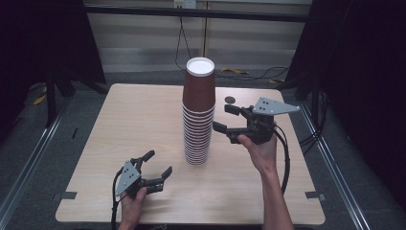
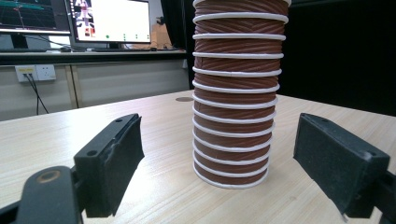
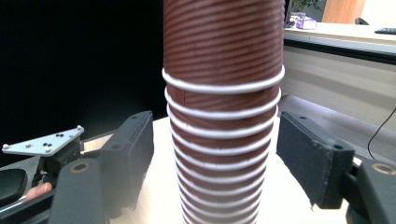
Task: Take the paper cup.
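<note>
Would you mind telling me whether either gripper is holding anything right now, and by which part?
Nothing is held. The left gripper and right gripper both have open jaws, clear of the stack of cups.

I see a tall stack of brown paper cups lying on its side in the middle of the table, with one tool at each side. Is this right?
Not quite. The stack of brown paper cups stands upright, upside down, on the table, as the high view shows. The rest holds: left tool, right tool.

No text, label, brand or number can be read. The monitors (image 2: 109,21) far left in the left gripper view show coloured graphics too small to read, and the brown cups (image 1: 198,112) carry no print.
</note>
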{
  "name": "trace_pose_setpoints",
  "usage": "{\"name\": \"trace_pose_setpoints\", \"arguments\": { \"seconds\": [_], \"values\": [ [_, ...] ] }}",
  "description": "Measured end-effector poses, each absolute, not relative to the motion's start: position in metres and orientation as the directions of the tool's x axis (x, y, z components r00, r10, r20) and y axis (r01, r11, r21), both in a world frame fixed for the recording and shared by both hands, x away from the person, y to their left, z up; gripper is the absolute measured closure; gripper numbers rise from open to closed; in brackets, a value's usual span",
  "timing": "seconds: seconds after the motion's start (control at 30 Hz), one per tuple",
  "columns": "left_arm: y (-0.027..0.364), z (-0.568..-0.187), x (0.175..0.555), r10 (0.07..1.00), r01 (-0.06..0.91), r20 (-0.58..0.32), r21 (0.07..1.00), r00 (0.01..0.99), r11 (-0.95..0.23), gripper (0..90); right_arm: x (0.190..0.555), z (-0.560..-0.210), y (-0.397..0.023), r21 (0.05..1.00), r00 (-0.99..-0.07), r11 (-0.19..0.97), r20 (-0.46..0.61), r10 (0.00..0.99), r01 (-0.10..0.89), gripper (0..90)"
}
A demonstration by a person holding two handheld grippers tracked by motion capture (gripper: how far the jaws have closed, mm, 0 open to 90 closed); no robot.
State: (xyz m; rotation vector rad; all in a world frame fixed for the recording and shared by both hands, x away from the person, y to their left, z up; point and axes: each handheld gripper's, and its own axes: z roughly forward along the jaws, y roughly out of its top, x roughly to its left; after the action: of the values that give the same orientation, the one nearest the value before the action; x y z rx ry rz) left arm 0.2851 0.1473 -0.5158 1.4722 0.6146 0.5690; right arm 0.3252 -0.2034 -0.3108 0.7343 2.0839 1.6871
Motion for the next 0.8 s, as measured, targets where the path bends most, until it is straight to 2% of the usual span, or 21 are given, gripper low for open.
{"name": "trace_pose_setpoints", "arguments": {
  "seconds": [0.37, 0.7, 0.8],
  "values": [
    [0.147, -0.516, 0.285, 0.687, 0.021, -0.032, 0.999, 0.726, 0.025, 15.4, 0.333, -0.285, -0.195, 0.975, -0.806, 0.168, 0.018, 0.592, 0.145, 23.6],
    [0.147, -0.516, 0.285, 0.687, 0.021, -0.032, 0.999, 0.726, 0.025, 15.4, 0.34, -0.263, -0.191, 0.978, -0.799, 0.175, -0.017, 0.601, 0.111, 26.7],
    [0.147, -0.516, 0.285, 0.687, 0.021, -0.033, 0.999, 0.726, 0.025, 15.4, 0.346, -0.261, -0.192, 0.978, -0.81, 0.164, 0.01, 0.586, 0.131, 24.5]
  ]
}}
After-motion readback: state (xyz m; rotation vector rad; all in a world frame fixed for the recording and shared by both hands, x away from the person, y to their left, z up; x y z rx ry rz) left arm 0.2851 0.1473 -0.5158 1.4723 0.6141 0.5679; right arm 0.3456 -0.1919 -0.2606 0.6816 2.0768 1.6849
